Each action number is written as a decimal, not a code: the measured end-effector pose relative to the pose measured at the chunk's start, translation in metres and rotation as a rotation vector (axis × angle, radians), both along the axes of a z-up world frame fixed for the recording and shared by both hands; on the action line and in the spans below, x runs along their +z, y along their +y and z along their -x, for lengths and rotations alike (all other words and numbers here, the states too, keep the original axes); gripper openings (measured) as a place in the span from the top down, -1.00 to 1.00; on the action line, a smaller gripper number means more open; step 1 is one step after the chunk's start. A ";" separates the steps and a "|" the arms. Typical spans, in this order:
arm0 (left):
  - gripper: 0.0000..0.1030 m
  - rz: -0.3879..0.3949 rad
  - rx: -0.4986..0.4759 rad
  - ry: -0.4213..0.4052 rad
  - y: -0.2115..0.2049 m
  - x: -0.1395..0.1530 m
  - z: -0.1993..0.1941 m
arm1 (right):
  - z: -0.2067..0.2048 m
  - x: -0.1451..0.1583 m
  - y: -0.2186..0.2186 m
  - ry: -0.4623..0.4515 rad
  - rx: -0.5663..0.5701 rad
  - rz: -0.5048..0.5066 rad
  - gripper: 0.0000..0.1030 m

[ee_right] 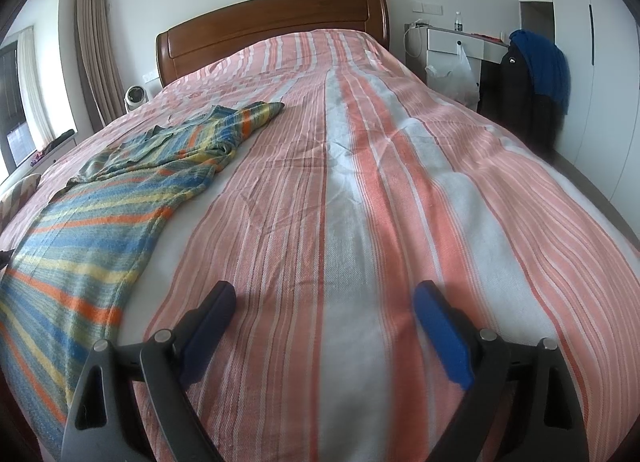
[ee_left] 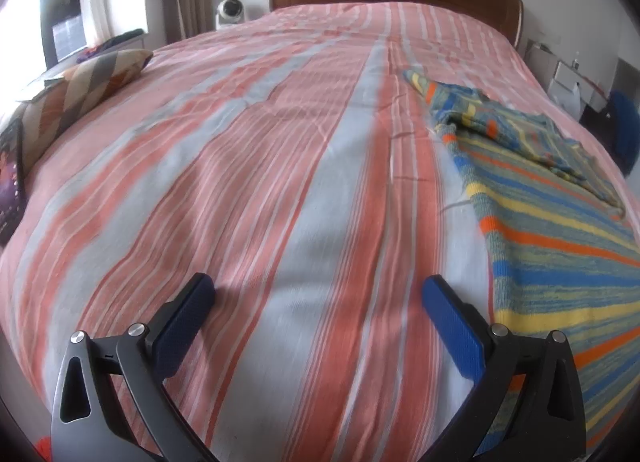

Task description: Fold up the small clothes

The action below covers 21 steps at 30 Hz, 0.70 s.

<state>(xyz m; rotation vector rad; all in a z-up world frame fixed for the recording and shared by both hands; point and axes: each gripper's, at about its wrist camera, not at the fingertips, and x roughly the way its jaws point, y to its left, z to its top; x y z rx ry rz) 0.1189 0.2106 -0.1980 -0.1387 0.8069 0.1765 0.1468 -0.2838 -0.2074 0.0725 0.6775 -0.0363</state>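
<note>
One striped sweater (ee_left: 560, 230), small white logo on black jacket (ee_right: 516, 78)

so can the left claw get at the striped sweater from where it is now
Probably yes. The left claw stands open and empty over bare bedspread, and the striped sweater lies flat just beside its right finger. Nothing lies between them; a short sideways shift should reach the near edge.

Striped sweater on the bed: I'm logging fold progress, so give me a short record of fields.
garment: striped sweater, spread on the bedspread
fold state: partly folded, sleeve area bunched
left gripper: open, empty, beside the sweater's edge
right gripper: open, empty, over bare bedspread
other items: pillow at the bed's edge
</note>
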 end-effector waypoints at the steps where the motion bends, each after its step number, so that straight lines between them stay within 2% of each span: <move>1: -0.99 -0.003 0.002 -0.002 0.000 0.000 0.001 | 0.000 0.000 0.000 -0.001 0.000 0.000 -0.75; 21: -0.99 -0.021 0.008 -0.007 -0.004 -0.002 0.000 | 0.001 0.000 0.000 -0.002 -0.001 0.001 -0.75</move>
